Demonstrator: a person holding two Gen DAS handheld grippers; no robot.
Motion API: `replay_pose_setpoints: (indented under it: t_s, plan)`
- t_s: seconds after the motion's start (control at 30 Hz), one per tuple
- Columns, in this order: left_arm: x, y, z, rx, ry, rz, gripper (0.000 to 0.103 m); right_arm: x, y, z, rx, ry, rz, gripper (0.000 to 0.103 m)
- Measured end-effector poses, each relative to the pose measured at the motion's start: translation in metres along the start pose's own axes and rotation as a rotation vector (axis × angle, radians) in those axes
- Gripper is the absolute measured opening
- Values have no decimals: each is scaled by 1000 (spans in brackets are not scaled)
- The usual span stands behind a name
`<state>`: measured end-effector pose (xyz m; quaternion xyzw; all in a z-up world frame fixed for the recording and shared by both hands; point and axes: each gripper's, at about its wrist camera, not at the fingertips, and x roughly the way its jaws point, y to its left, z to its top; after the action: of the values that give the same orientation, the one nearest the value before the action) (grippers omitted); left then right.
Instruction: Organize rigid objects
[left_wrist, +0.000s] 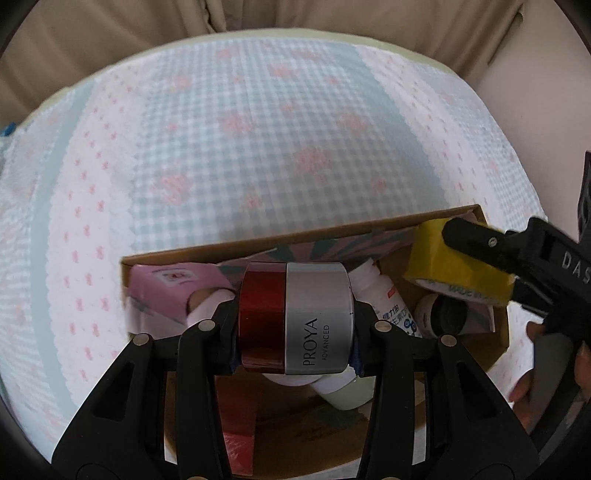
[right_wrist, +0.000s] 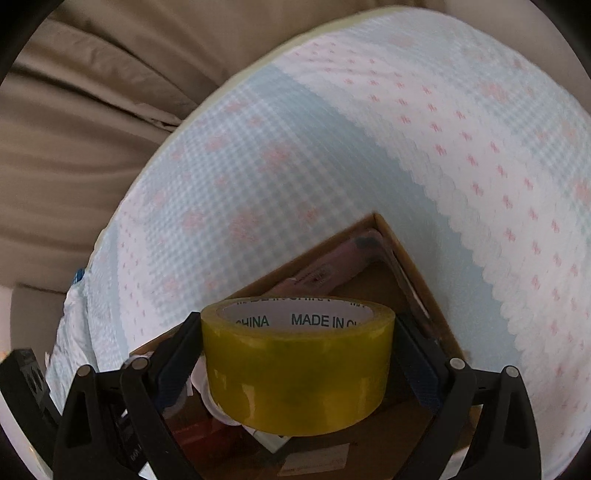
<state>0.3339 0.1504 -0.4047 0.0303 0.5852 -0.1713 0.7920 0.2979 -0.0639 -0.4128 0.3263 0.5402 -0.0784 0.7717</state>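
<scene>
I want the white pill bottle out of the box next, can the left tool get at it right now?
Probably not: the left tool is shut on a cream jar, which sits over the white bottle.

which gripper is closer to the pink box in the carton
Left. The left gripper, holding the silver-and-red jar, sits right beside the pink box; the right gripper holds tape at the carton's opposite end.

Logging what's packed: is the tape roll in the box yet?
Not yet: the tape roll sits clamped in the right gripper above the cardboard box.
</scene>
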Motion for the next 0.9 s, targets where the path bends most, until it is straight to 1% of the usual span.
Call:
replay_pose_setpoints:
  t_s: [0.03,0.07,0.1,0.13,0.2,0.27,0.43,0.6,0.7,0.83,0.9]
  plan:
    - [1,0,0,0,10,-5,56,2,-1,-2,7,7,-1,97]
    - [0,0,0,2,9,-14,75,4,-2,-3,7,14,-1,98]
    - [-4,-1,-1,7,-6,-11,100,4,-5,-5,9,9,12,100]
    - [-10,-1,-2,13,-29,-11,103,1,-6,-5,11,-1,20,103]
    - [-19,-1,-4,12,-36,-22,103,-10,-8,-7,-4,-60,28,103]
    - [-27,0,-8,8,-40,-9,103,-19,-7,-7,-29,-82,21,103]
    - [-51,0,-21,-5,-60,-4,103,-42,-9,-14,-73,-85,6,103]
    - [-75,-7,-30,-6,-89,-2,103,-71,-11,-17,-87,-94,2,103]
    - [-89,-13,-35,-10,-100,10,103,-82,-10,-17,-98,-80,0,103]
    - [-119,-25,-41,-26,-129,44,103,-105,-8,-13,-132,-30,1,103]
    - [-144,-34,-45,-42,-150,78,103,-117,-6,-11,-159,-2,-2,103]
